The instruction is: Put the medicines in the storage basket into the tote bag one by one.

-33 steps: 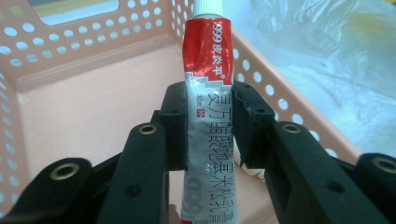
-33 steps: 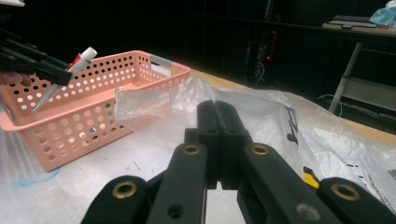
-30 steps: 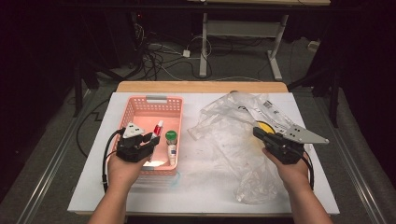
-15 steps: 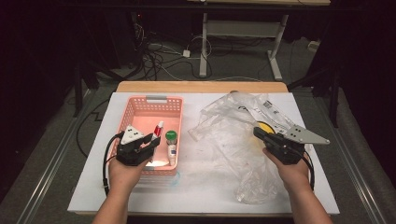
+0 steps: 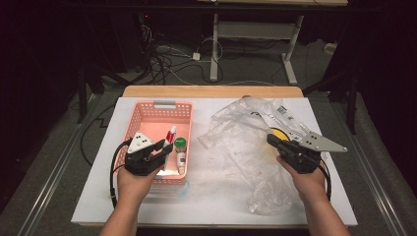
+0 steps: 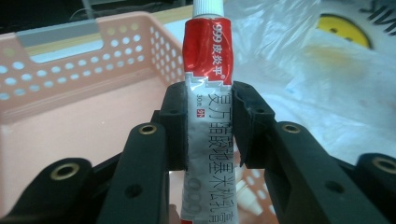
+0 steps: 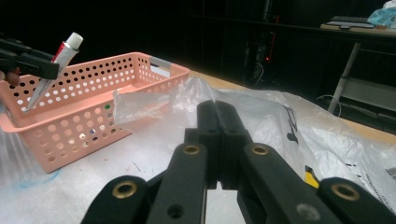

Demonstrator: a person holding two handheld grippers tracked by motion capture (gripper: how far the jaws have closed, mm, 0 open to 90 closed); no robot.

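one change to note: left gripper (image 5: 164, 147), lower left of the high view, has drifted slightly toward the bottom edge, jaws clamped on the red-and-white tube (image 6: 208, 116) above the pink basket (image 5: 147, 114); likely about to drop it in. right gripper (image 5: 275, 141) unmoved, jaws closed on the plastic bag (image 5: 246, 142).

A white rectangular tabletop (image 5: 216, 196) with a light wooden strip (image 5: 211, 91) along its far edge carries the things. On its left half stands a pink perforated plastic basket (image 5: 150, 115) with a grey handle insert at its far rim. On its right half lies a large crumpled clear plastic bag (image 5: 246, 147), printed with black marks and a yellow round patch, spreading from the far edge down towards the near right corner; basket and bag lie apart
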